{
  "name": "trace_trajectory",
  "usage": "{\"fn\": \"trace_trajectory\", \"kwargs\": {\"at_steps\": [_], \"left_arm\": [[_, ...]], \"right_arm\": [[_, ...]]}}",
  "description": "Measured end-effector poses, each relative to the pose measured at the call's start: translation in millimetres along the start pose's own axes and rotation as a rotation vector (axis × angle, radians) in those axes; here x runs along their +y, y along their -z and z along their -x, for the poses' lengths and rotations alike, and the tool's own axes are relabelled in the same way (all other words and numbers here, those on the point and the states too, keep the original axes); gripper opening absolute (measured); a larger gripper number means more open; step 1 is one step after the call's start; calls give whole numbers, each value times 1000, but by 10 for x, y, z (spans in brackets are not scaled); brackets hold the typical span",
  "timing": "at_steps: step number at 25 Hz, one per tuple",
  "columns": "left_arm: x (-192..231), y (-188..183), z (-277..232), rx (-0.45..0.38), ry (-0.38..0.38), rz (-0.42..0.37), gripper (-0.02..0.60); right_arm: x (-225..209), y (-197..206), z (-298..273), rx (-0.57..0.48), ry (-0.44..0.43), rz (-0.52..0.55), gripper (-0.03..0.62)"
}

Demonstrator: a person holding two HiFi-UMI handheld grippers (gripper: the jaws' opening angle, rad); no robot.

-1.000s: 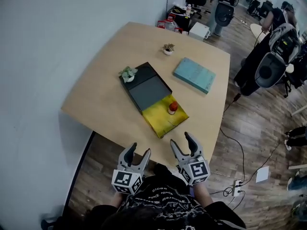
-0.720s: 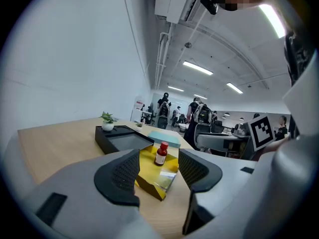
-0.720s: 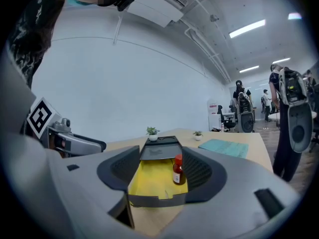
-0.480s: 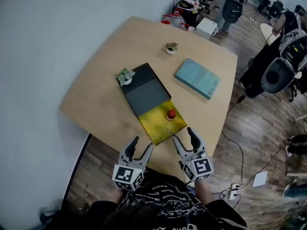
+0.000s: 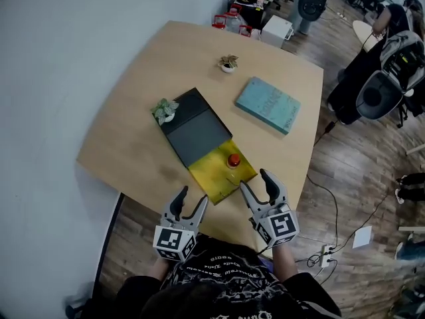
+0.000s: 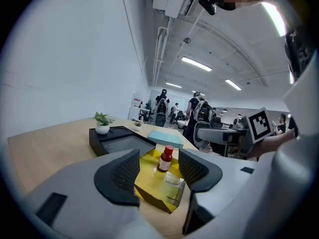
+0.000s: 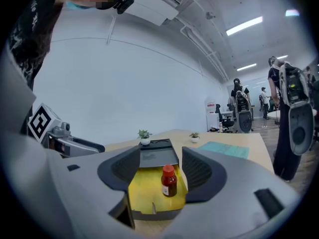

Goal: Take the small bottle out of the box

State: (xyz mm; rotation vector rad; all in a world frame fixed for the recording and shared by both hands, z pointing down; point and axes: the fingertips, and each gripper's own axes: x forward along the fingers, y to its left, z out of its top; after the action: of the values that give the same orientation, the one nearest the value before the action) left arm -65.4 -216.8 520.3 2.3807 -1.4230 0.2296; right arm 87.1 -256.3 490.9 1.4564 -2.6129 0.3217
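Both empty: we're holding the left gripper [image 5: 193, 197] and right gripper [image 5: 255, 181] spread wide near the counter [image 5: 133, 138] edge, small bottle [image 5: 233, 160] standing upright in the yellow box [image 5: 209, 175]. Clipping its cap probably means tipping it.

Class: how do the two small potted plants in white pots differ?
The nearer potted plant stands on a corner of the black rectangular tray; the farther potted plant stands on the bare wooden table. The nearer plant's leaves look brighter green, the farther plant's duller. Both stand upright.
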Motion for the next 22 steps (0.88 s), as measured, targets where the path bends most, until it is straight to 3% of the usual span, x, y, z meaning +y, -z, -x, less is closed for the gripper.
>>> {"fn": "trace_trajectory", "kwargs": {"at_steps": [8, 12, 22], "left_arm": [[78, 30, -25, 10, 13, -1, 249], [93, 55, -34, 17, 14, -7, 249], [204, 76, -30, 37, 0, -16, 249]], "right_arm": [[13, -7, -361, 22, -28, 44, 264], [-23, 159, -541, 84, -37, 57, 264], [-100, 441, -891, 126, -24, 91, 265]]}}
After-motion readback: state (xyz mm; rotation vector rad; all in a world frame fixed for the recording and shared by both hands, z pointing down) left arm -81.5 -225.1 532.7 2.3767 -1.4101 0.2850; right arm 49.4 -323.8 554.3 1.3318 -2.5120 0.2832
